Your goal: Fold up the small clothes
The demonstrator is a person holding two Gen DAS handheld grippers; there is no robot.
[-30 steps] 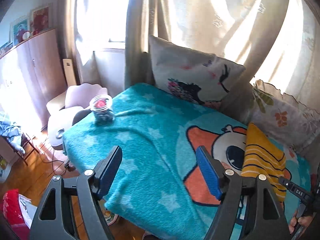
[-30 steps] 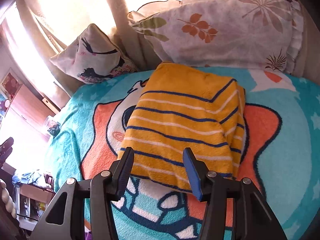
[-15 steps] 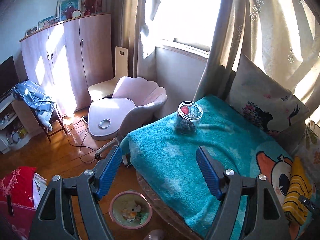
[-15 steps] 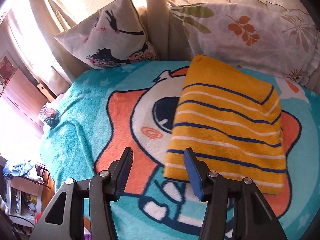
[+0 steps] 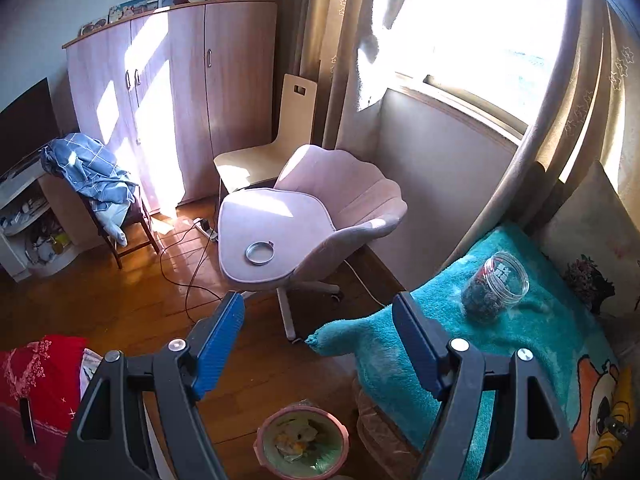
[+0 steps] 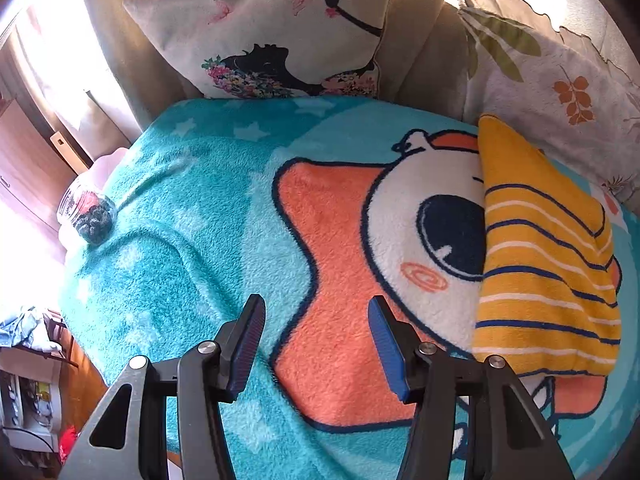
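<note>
The folded yellow striped garment (image 6: 544,272) lies flat on the teal cartoon blanket (image 6: 208,216), at its right side, with its far corner touching the leaf-print pillow (image 6: 560,80) behind it; navy and white stripes run across its top face. In the left wrist view only a sliver of it shows at the lower right edge (image 5: 612,436). The right hand-held gripper (image 6: 316,316) hangs above the orange part of the blanket's print, to the left of the garment and apart from it, its jaws spread wide with nothing between them. The left hand-held gripper (image 5: 318,312) is likewise wide open and empty (it points off the bed toward the wooden floor (image 5: 120,304)). A glass jar (image 5: 494,288) with dark contents stands on the blanket's far left corner, well apart from the garment. A second pillow (image 6: 280,28) with a dark silhouette print leans against the curtain. Beyond the bed stand a pink shell-backed chair (image 5: 312,216) and a wardrobe (image 5: 176,92).
</note>
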